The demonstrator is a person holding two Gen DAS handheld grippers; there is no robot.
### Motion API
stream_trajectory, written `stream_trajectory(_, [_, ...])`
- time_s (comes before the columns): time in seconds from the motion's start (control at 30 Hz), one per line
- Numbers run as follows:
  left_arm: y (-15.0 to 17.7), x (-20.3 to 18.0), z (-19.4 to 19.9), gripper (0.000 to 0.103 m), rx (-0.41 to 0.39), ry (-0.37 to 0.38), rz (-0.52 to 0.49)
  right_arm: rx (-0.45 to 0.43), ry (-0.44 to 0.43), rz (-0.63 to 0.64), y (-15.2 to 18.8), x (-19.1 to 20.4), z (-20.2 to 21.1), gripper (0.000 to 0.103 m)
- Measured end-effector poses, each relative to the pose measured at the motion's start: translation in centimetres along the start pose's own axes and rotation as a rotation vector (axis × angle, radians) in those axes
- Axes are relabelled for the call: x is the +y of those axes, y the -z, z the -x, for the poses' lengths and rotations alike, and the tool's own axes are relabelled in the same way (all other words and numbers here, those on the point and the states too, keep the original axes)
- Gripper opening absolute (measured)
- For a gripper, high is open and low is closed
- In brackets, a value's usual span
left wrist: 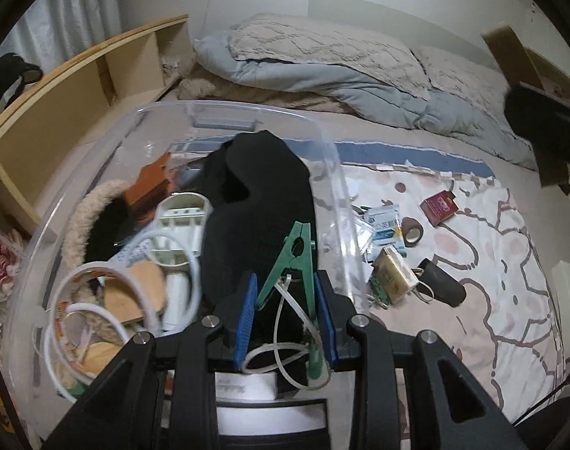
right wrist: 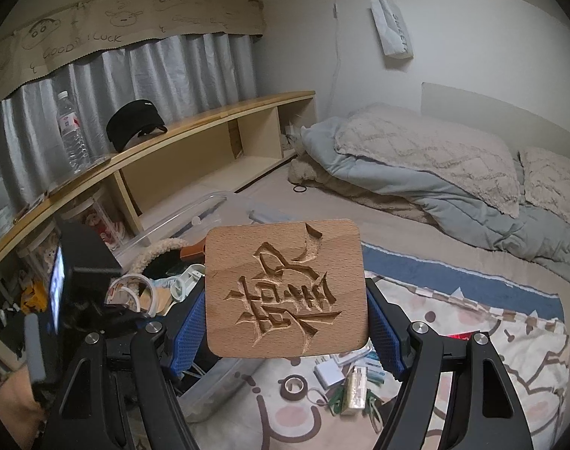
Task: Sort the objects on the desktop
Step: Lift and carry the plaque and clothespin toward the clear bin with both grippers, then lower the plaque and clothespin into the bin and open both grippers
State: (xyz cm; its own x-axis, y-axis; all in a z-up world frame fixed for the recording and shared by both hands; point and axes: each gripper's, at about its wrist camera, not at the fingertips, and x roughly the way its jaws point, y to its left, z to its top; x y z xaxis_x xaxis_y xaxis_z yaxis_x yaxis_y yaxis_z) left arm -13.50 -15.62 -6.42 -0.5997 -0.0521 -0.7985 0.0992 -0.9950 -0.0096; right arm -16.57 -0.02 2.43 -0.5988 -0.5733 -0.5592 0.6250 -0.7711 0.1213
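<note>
My left gripper (left wrist: 286, 317) is shut on a green clothespin (left wrist: 294, 262) with a white cord looped on it, held over the clear plastic bin (left wrist: 333, 172). The bin holds a black cloth (left wrist: 262, 195), a white plastic holder (left wrist: 181, 221), white rings and a furry item. My right gripper (right wrist: 285, 322) is shut on a square wooden coaster (right wrist: 285, 288) with a carved character, held in the air above the bed. The bin (right wrist: 179, 221) lies to its left in the right wrist view.
On the patterned sheet (left wrist: 472, 262) lie a red box (left wrist: 438, 204), a tape roll (left wrist: 412, 230), packets, a gold box (left wrist: 391, 273) and a black pouch (left wrist: 442, 281). A folded duvet (left wrist: 322, 71) lies beyond. A wooden shelf (right wrist: 194, 127) with a bottle and cap runs along the left.
</note>
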Motion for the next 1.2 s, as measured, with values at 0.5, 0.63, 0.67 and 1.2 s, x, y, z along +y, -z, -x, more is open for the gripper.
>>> stream_trajectory(0.5, [-0.4, 6.2, 4.9, 0.08, -0.194, -0.122, 0.181, 0.052, -0.051, -0.018, 0.8, 0.6, -2.0, 0.077])
stream_trajectory(0.63, [-0.1, 9.2, 6.9, 0.08, -0.241, -0.125, 0.272, 0.095, -0.076, -0.007, 1.8, 2.5, -3.8, 0.077])
stream_trajectory(0.67, [0.0, 9.8, 7.3, 0.08, -0.251, -0.131, 0.28, 0.106, -0.086, -0.005, 2.1, 3.0, -4.2, 0.077])
stream_trajectory(1.2, [2.2, 12.1, 8.1, 0.08, -0.271, -0.225, 0.224, 0.223, -0.192, 0.002, 3.7, 9.2, -9.9, 0.077])
